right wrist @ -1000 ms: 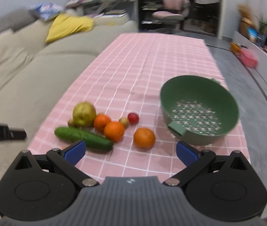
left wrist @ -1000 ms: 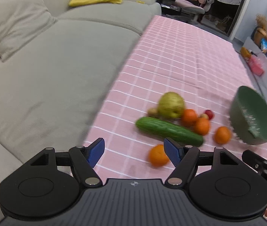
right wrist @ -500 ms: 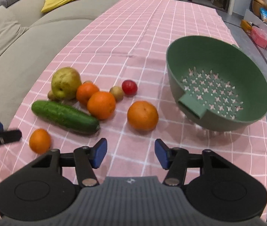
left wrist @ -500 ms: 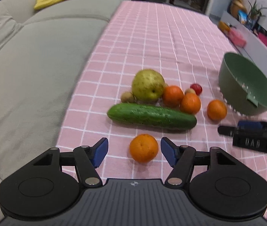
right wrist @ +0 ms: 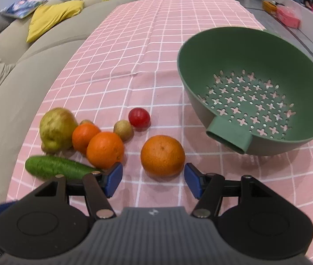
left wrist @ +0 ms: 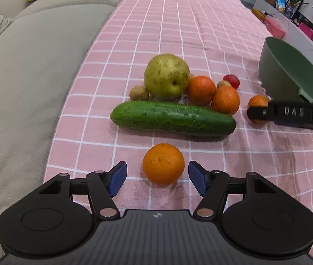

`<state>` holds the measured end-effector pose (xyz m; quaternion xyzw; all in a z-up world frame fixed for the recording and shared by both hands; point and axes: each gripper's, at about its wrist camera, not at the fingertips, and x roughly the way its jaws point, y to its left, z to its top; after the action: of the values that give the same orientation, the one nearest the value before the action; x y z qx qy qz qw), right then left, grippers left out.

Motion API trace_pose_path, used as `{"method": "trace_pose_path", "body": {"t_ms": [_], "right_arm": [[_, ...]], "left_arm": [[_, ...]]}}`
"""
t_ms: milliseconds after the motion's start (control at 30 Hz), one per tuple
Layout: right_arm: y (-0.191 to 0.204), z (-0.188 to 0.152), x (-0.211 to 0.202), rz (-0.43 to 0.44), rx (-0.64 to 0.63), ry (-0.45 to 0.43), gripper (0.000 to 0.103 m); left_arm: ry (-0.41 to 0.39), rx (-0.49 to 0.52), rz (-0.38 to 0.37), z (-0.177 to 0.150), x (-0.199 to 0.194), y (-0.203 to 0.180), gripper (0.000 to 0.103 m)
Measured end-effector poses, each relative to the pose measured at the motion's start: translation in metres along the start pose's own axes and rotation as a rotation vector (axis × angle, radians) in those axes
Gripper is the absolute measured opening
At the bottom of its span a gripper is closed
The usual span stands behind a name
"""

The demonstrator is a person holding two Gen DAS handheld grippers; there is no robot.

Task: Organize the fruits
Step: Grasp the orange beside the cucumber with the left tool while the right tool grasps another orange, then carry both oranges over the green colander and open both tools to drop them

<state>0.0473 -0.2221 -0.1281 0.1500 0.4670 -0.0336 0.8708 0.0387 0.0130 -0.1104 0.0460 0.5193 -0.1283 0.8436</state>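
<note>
My left gripper (left wrist: 157, 177) is open, its blue pads on either side of a lone orange (left wrist: 163, 163) that lies on the pink checked cloth in front of a cucumber (left wrist: 173, 118). Behind the cucumber lie a yellow-green pear (left wrist: 166, 76), two oranges (left wrist: 201, 90) and small fruits. My right gripper (right wrist: 152, 180) is open just short of another orange (right wrist: 162, 155). A green colander bowl (right wrist: 255, 92) stands empty to its right. The right gripper's finger shows in the left wrist view (left wrist: 288, 112).
A beige sofa (left wrist: 24, 77) runs along the table's left edge with a yellow cushion (right wrist: 52, 17). A red cherry tomato (right wrist: 139, 116) and a small brown fruit (right wrist: 123, 129) lie between the oranges and the colander. The cloth stretches far back.
Both grippers have moved forward and down toward the fruit. The left now brackets the lone orange; the right has closed in on the orange near the colander.
</note>
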Motion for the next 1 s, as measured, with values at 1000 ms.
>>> {"method": "trace_pose_path", "body": {"t_ms": [1000], "right_arm": [[-0.003,0.002,0.013,-0.028,0.023,0.028,0.044]], "left_arm": [[-0.024,0.018,-0.056,0.005,0.005,-0.002,0.051]]}}
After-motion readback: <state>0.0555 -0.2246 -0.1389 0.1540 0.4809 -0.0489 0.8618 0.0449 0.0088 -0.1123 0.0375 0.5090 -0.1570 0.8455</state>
